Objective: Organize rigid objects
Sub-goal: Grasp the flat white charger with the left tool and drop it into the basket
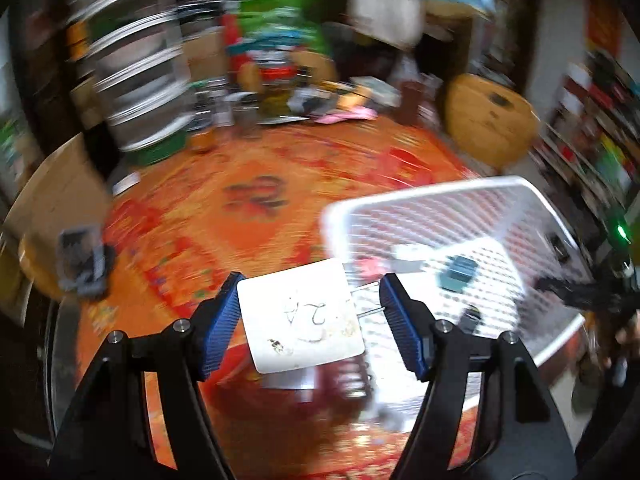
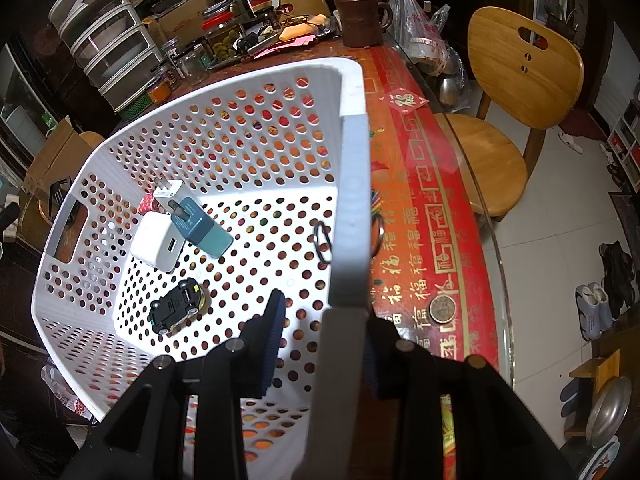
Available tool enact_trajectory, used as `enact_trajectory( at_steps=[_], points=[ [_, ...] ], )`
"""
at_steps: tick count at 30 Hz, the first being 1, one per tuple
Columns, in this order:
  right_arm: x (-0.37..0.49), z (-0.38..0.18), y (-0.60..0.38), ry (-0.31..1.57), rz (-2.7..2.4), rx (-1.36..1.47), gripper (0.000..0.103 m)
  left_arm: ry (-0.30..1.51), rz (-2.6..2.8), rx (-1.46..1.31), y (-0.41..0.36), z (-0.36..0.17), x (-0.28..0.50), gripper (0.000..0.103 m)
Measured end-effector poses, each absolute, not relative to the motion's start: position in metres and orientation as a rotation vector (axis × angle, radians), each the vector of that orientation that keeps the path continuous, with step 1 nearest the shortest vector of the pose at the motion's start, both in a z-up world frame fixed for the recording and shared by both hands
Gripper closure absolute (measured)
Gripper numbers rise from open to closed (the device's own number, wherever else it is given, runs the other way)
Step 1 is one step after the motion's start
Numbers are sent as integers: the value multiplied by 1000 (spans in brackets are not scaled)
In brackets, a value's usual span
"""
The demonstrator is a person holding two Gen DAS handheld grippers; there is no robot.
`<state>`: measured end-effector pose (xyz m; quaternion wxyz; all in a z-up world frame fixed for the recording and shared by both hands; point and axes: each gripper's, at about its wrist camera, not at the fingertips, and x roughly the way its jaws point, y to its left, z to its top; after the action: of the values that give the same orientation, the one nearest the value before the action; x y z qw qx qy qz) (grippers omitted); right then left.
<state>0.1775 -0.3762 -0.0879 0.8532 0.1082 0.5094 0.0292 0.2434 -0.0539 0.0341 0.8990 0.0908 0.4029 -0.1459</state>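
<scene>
My left gripper holds a white plug charger marked "2A" between its blue pads, prongs pointing right, above the table beside the white perforated basket. My right gripper is shut on the basket's right wall, one finger inside and one outside. Inside the basket lie a white charger, a teal charger, another white plug, a black toy car and a black ring.
The table has a red and orange cloth under glass. A coin lies right of the basket. Clutter, jars and a brown mug fill the far edge. A drawer tower stands far left. A wooden chair stands right.
</scene>
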Motion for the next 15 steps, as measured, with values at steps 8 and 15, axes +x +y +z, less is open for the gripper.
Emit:
enact_trajectory(
  at_steps=[8, 15],
  points=[
    [178, -86, -377, 1072, 60, 231, 68, 1060, -446, 355, -149, -23, 267, 36],
    [178, -87, -376, 1071, 61, 229, 68, 1142, -462, 411, -159, -54, 271, 36]
  ],
)
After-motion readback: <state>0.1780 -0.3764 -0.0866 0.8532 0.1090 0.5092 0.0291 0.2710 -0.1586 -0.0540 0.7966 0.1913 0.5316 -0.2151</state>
